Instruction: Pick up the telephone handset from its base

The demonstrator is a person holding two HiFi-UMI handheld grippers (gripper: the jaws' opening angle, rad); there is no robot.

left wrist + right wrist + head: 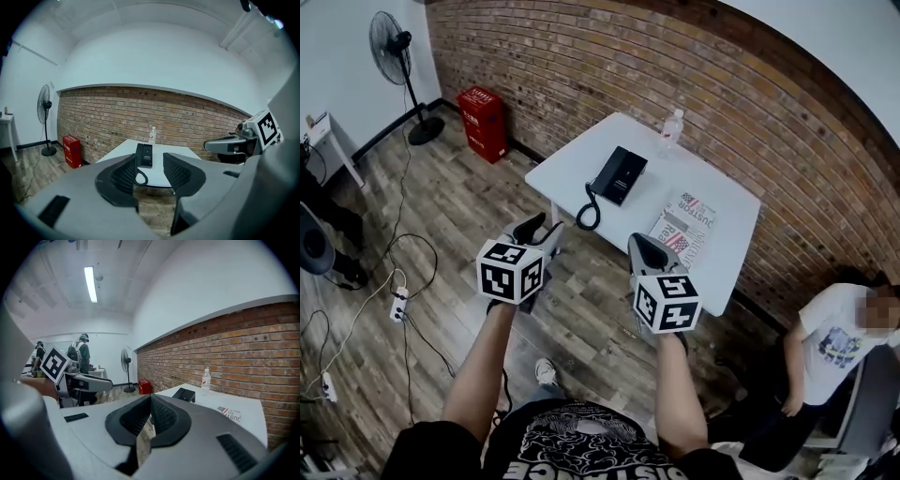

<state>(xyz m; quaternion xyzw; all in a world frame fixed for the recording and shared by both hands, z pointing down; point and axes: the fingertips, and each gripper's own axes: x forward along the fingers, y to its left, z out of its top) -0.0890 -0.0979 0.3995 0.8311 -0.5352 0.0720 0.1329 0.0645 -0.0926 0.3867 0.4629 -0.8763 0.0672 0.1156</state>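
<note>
Stage: approach, by my reading; neither gripper is near the telephone yet, so the pick-up has not begun.
Handset: looks seated on its base, a single black block too far off to separate the two, near the front-left corner of the white table.
Coiled cord: hangs in a loop over the table's near edge, so lifting will probably drag it.
Left gripper: jaws apart with nothing between them. In its own view the telephone sits framed in the gap, which suggests this gripper is being lined up for the grasp.
Right gripper: jaws together, empty, held level beside the left and aimed past the phone, likely a spare.
Table clutter: water bottle at the far edge and a newspaper on the right, both clear of the phone.
</note>
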